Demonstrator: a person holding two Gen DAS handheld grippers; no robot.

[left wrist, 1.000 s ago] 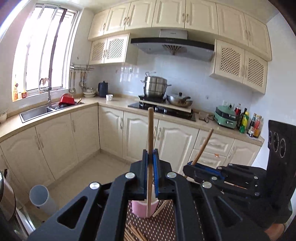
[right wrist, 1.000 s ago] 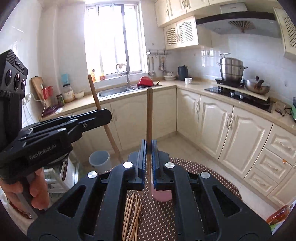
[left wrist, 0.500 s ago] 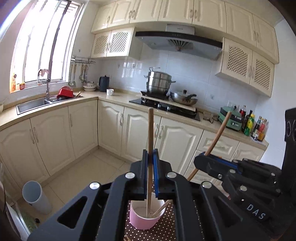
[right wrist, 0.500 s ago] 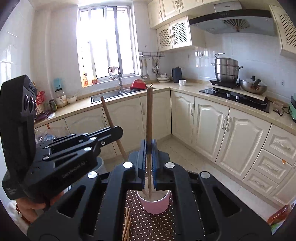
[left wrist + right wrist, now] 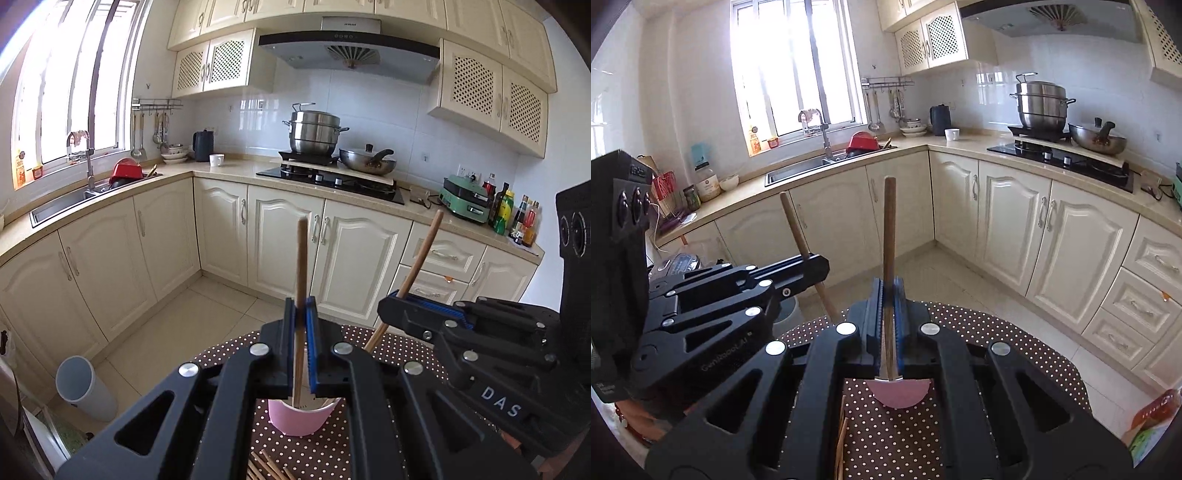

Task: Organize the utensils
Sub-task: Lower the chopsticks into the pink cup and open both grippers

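Note:
A pink cup (image 5: pixel 301 419) stands on a round table with a brown dotted cloth (image 5: pixel 391 347); it also shows in the right wrist view (image 5: pixel 903 393). My left gripper (image 5: pixel 300 314) is shut on a wooden chopstick (image 5: pixel 301 266) held upright, its lower end inside the cup. My right gripper (image 5: pixel 888 295) is shut on another wooden chopstick (image 5: pixel 888 229) above the cup; it also shows in the left wrist view (image 5: pixel 421 254), leaning. Several loose chopsticks (image 5: pixel 264 467) lie on the cloth in front of the cup.
Cream kitchen cabinets (image 5: pixel 280 240) and a tiled floor (image 5: pixel 177 325) lie beyond the table. A grey bin (image 5: pixel 83 387) stands on the floor at the left. A stove with pots (image 5: pixel 332 162) and a sink (image 5: pixel 62 203) are on the counter.
Both grippers have lowered with their chopsticks toward the pink cup. The left chopstick's lower end now reaches inside the cup.

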